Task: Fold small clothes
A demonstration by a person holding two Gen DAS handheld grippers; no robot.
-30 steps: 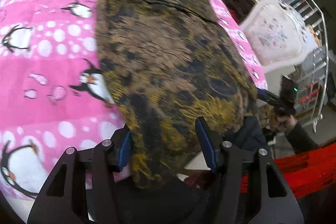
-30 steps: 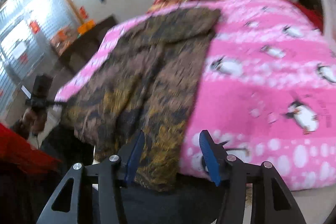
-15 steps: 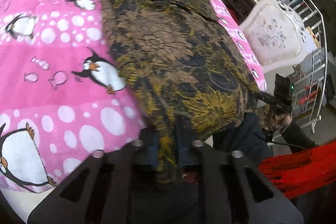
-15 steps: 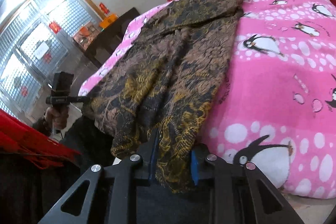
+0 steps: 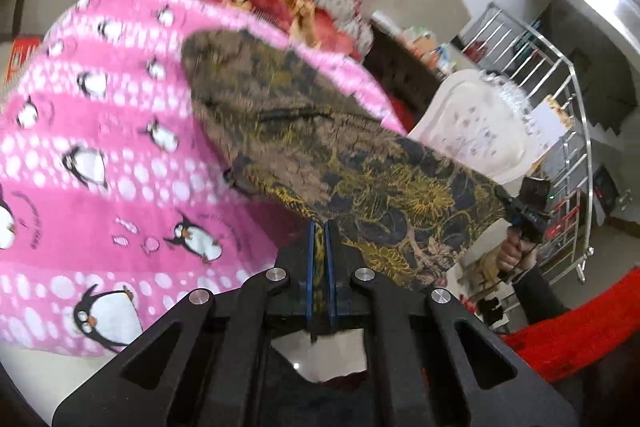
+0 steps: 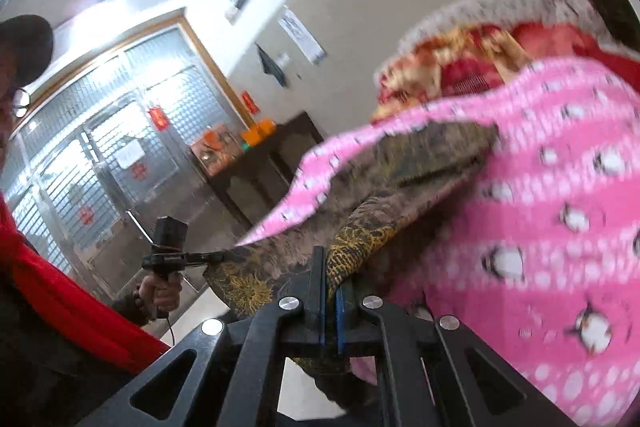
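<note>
Two grippers, left (image 5: 319, 247) and right (image 6: 329, 279), jaws just closed, clamped on garment (image 5: 320, 147) hem corners off blanket (image 5: 100, 187) near edge, likely for folding over.

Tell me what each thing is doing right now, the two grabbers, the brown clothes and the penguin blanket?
left gripper: shut on the garment's near edge.
right gripper: shut on the same edge.
garment: near end lifted off the blanket, far end lying on it.
penguin blanket: spread out under the garment.
</note>
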